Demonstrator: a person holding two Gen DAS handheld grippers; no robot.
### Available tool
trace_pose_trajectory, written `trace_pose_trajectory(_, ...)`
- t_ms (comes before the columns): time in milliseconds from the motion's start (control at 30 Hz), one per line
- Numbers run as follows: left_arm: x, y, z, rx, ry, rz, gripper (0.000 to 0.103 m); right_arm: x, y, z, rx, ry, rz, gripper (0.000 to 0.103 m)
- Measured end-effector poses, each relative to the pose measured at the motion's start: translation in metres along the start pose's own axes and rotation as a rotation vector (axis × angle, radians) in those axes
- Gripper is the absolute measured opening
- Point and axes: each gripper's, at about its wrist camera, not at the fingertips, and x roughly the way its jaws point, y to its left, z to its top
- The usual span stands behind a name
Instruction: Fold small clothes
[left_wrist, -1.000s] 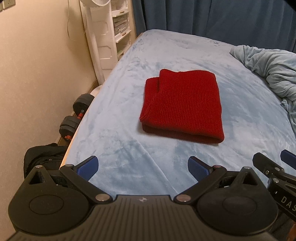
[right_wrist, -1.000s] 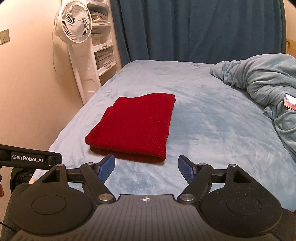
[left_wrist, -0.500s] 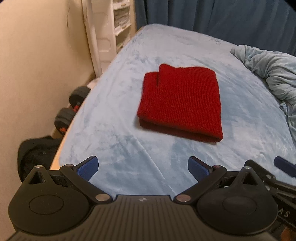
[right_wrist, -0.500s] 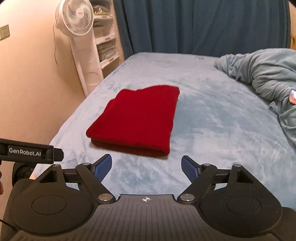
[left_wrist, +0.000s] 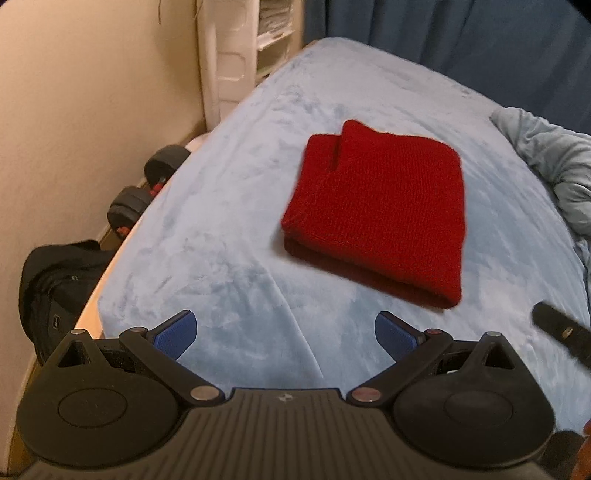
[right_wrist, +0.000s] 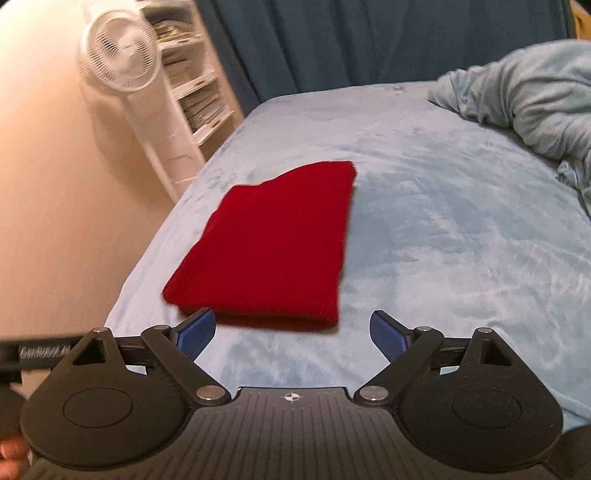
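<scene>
The bed (left_wrist: 229, 229) is covered by a pale blue plush sheet with soft creases, running from the near edge back to a dark blue curtain. A red knit garment (left_wrist: 380, 210), folded into a thick rectangle, lies flat near the middle of it. A rumpled light blue blanket (right_wrist: 532, 99) is heaped on the bed's right side, well apart from the garment.

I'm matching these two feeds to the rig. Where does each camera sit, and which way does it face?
Left wrist: on the left claw, angled down at the bed and red knit; its open blue pads show.
Right wrist: on the right claw, looking along the bed at the knit, fan and curtain; its jaws are opening, empty.
Shared: knit, bed, blanket, and part of the other claw.
</scene>
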Motion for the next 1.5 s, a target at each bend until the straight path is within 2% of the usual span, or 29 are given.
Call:
trace_pose_trajectory(167, 0.035, -0.004, 0.021, -0.050, 0.043, 0.007, 0.103, 0.037, -0.031, 0.033, 0.048, 0.027, -0.024, 0.091)
trace_pose_trajectory(267, 0.058, -0.005, 0.034, -0.114, 0.075, -0.012, 0.103, 0.065, -0.049, 0.052, 0.067, 0.053, -0.020, 0.091)
trace_pose_trajectory(367, 0.082, -0.005, 0.045, -0.176, 0.094, 0.003, 0.103, 0.097, -0.067, 0.076, 0.098, 0.077, -0.011, 0.091)
trace_pose_trajectory(533, 0.124, 0.008, 0.055, -0.330, 0.153, -0.001, 0.103, 0.169, -0.089, 0.125, 0.126, 0.125, -0.003, 0.091)
trace_pose_trajectory(700, 0.157, 0.022, 0.056, -0.464, 0.210, -0.067, 0.103, 0.244, -0.105, 0.174, 0.175, 0.146, 0.016, 0.091)
trace_pose_trajectory(900, 0.182, 0.034, 0.056, -0.587, 0.225, -0.152, 0.103, 0.336, -0.111, 0.208, 0.290, 0.269, 0.055, 0.091)
trace_pose_trajectory(1000, 0.195, 0.036, 0.059, -0.603, 0.224, -0.167, 0.103, 0.371, -0.108, 0.214, 0.326, 0.342, 0.070, 0.091)
trace_pose_trajectory(1033, 0.198, 0.037, 0.061, -0.598, 0.209, -0.164, 0.099, 0.380, -0.106, 0.214, 0.336, 0.363, 0.078, 0.090)
trace_pose_trajectory(1067, 0.198, 0.037, 0.062, -0.594, 0.173, -0.170, 0.089, 0.387, -0.105, 0.214, 0.343, 0.378, 0.086, 0.077)
trace_pose_trajectory(1100, 0.196, 0.038, 0.064, -0.587, 0.136, -0.207, 0.057, 0.391, -0.102, 0.215, 0.321, 0.375, 0.080, 0.058)
trace_pose_trajectory(1133, 0.194, 0.038, 0.066, -0.581, 0.131, -0.198, 0.054, 0.391, -0.097, 0.215, 0.267, 0.360, 0.052, 0.031)
trace_pose_trajectory(1200, 0.195, 0.032, 0.079, -0.524, 0.126, -0.175, 0.048, 0.386, -0.092, 0.210, 0.141, 0.335, 0.010, 0.028)
trace_pose_trajectory(1267, 0.202, 0.027, 0.102, -0.424, 0.122, -0.168, 0.045, 0.367, -0.106, 0.200, 0.140, 0.285, 0.022, 0.024)
trace_pose_trajectory(1367, 0.227, 0.012, 0.165, -0.196, 0.097, -0.205, 0.045, 0.316, -0.153, 0.167, 0.294, 0.213, 0.009, 0.022)
trace_pose_trajectory(1433, 0.251, -0.021, 0.221, 0.006, 0.098, -0.264, 0.045, 0.267, -0.182, 0.119, 0.431, 0.155, -0.008, 0.021)
trace_pose_trajectory(1500, 0.270, -0.065, 0.259, 0.179, 0.120, -0.322, 0.045, 0.220, -0.190, 0.059, 0.563, 0.086, -0.023, 0.021)
